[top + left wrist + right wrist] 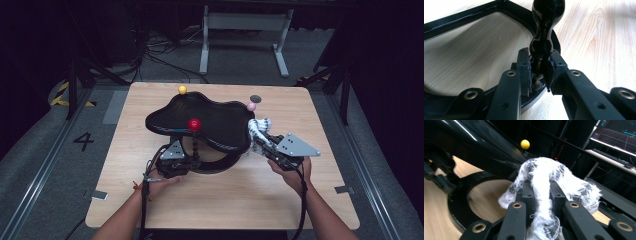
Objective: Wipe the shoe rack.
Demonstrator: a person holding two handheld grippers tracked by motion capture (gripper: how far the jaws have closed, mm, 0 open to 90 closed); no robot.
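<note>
A black two-level stand sits mid-table: a wavy upper tray (pixel 220 122) over a lower ring frame (pixel 222 167). Its posts end in a red ball (pixel 194 124), a yellow ball (pixel 182 89) and a pink ball (pixel 251 106). My left gripper (pixel 192 156) is shut on the black beaded post (pixel 544 37) just above the ring frame (pixel 474 15), pads (pixel 527 75) pressed on both sides. My right gripper (pixel 260 139) is shut on a white-and-grey cloth (pixel 257 127) at the tray's right edge. In the right gripper view the cloth (pixel 544 175) bulges over the jaws, the yellow ball (pixel 525 144) beyond.
The stand rests on a light wooden table (pixel 225 200). A small dark disc (pixel 255 98) lies near the far edge by the pink ball. A white frame (pixel 240 30) and cables stand on the floor behind. A lit monitor (pixel 616 135) shows past the cloth.
</note>
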